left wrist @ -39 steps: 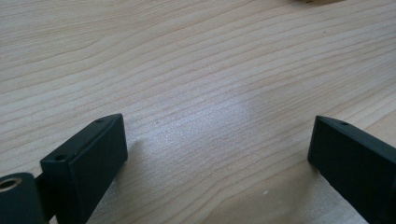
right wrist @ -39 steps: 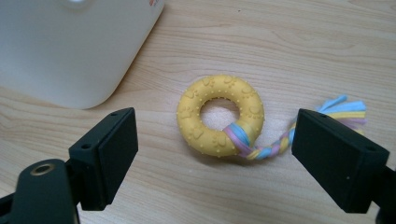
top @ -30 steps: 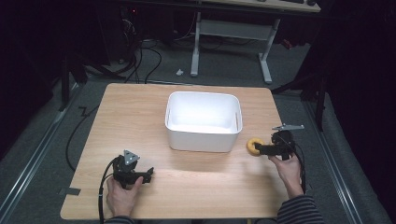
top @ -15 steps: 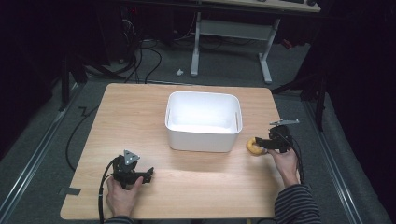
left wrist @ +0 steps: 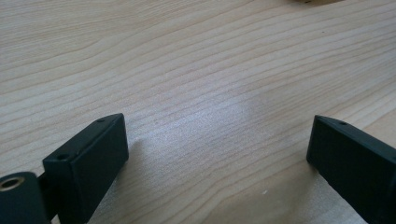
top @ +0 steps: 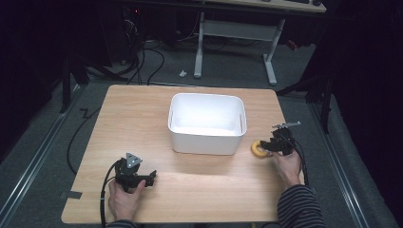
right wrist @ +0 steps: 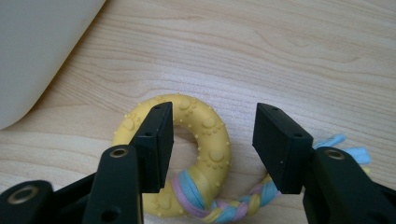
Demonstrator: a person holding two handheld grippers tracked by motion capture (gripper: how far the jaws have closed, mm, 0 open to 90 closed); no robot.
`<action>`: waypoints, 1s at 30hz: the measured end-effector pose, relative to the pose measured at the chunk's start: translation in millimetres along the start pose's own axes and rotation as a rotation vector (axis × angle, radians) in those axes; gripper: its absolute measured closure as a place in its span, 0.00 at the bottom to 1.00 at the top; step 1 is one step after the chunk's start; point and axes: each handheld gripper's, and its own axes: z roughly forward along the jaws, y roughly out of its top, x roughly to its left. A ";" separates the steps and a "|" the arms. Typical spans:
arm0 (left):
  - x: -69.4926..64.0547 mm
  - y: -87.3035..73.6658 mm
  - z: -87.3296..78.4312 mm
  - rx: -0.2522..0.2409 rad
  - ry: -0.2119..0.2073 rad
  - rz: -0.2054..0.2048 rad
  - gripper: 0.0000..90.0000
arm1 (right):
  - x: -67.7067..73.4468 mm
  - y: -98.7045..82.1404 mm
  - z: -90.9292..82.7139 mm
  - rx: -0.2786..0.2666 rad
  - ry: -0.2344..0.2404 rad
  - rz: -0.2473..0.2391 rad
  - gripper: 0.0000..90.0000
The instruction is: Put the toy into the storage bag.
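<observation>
A yellow ring toy (right wrist: 205,126) with raised paw prints and a pastel braided rope (right wrist: 224,207) tied to it lies on the wooden table (top: 142,118), just right of the white tub (top: 207,97). In the high view the ring (top: 258,148) sits at the tips of my right gripper (top: 271,146). My right gripper (right wrist: 213,112) straddles the ring's right arc, with one jaw over the hole and the other outside. Its jaws have just been closing, and a gap still shows beside the ring. My left gripper (top: 153,176) rests low at the front left. Its jaws (left wrist: 217,121) are wide apart over bare wood.
The white tub stands in the middle of the table, and its inside looks bare. Its rounded corner (right wrist: 42,56) is close to the left of the ring. Desk legs and cables (top: 142,57) are on the floor beyond the far edge.
The right hand has moved a little lower and toward the ring toy. The left hand and its gripper have stayed put.
</observation>
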 end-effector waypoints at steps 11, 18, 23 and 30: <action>-0.1 0.0 0.0 -0.001 0.000 0.001 0.07 | -1.7 -2.0 11.7 0.060 0.015 0.000 0.63; -0.1 0.0 0.0 -0.001 0.000 0.001 0.07 | -1.4 -2.9 11.7 0.053 0.034 0.000 0.69; -0.2 0.0 0.0 -0.001 0.000 0.001 0.07 | -0.4 -2.8 11.2 0.055 0.028 -0.013 0.72; -0.2 0.0 0.0 -0.001 0.000 0.001 0.07 | -0.1 -2.8 9.5 0.042 0.020 -0.021 0.78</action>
